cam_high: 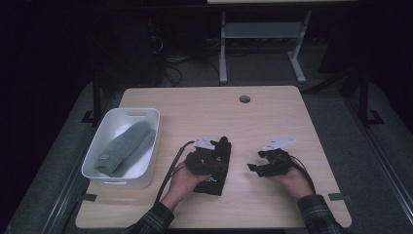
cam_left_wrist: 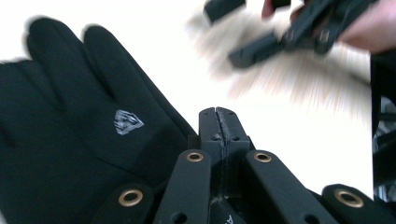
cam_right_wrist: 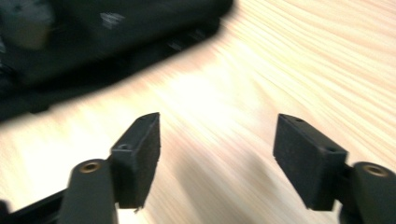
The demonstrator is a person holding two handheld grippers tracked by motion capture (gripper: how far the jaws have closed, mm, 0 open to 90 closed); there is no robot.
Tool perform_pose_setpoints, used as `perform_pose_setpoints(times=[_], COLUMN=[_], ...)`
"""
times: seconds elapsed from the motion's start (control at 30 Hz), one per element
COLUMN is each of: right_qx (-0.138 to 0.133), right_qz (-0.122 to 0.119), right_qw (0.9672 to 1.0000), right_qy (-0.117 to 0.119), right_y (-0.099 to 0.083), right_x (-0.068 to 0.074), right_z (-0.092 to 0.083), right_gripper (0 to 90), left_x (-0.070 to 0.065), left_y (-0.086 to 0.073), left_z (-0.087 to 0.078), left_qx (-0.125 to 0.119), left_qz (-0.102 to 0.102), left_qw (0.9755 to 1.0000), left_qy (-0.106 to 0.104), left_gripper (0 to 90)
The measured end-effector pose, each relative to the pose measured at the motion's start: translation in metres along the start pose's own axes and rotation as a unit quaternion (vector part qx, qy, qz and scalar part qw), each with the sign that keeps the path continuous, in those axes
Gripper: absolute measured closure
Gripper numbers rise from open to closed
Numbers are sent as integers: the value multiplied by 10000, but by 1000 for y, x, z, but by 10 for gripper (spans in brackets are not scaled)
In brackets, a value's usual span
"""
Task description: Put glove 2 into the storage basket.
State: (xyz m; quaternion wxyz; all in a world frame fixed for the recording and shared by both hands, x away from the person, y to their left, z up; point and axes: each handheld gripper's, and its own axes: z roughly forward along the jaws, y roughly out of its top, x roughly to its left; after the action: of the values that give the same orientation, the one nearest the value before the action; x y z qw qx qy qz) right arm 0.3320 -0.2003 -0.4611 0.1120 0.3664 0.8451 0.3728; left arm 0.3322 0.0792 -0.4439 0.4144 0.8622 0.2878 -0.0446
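A black glove (cam_high: 214,168) is lying flat on the wooden table (cam_high: 272,117), near its front edge. The left gripper (cam_left_wrist: 218,122) is resting over it, its jaws clenched together with nothing visible between them. The right gripper (cam_right_wrist: 217,161) is hovering just beside the glove, jaws spread and empty. A white bin (cam_high: 145,146) holding grey knitwear (cam_high: 124,148) is sitting at the table's left.

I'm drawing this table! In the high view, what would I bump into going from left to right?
White bin with the grey glove in it → left gripper over the black glove → right gripper.
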Motion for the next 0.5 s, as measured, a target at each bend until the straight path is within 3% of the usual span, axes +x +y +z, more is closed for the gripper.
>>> perform_pose_setpoints(times=[0.27,0.33,0.5], right_qx=[-33,-11,-15], right_qz=[383,425,465], right_qw=[9986,9977,9965], right_qy=[-374,-537,-693], right_y=[-26,-29,-29], right_x=[-34,-39,-42], right_z=[-18,-18,-13], right_gripper=[172,147,138], left_x=[-6,-7,-10], left_y=[-3,-4,-9], left_z=[15,14,8], left_qx=[473,599,839], left_qz=[152,228,296], left_qw=[9987,9979,9960], left_qy=[71,88,75], left_gripper=[894,895,895])
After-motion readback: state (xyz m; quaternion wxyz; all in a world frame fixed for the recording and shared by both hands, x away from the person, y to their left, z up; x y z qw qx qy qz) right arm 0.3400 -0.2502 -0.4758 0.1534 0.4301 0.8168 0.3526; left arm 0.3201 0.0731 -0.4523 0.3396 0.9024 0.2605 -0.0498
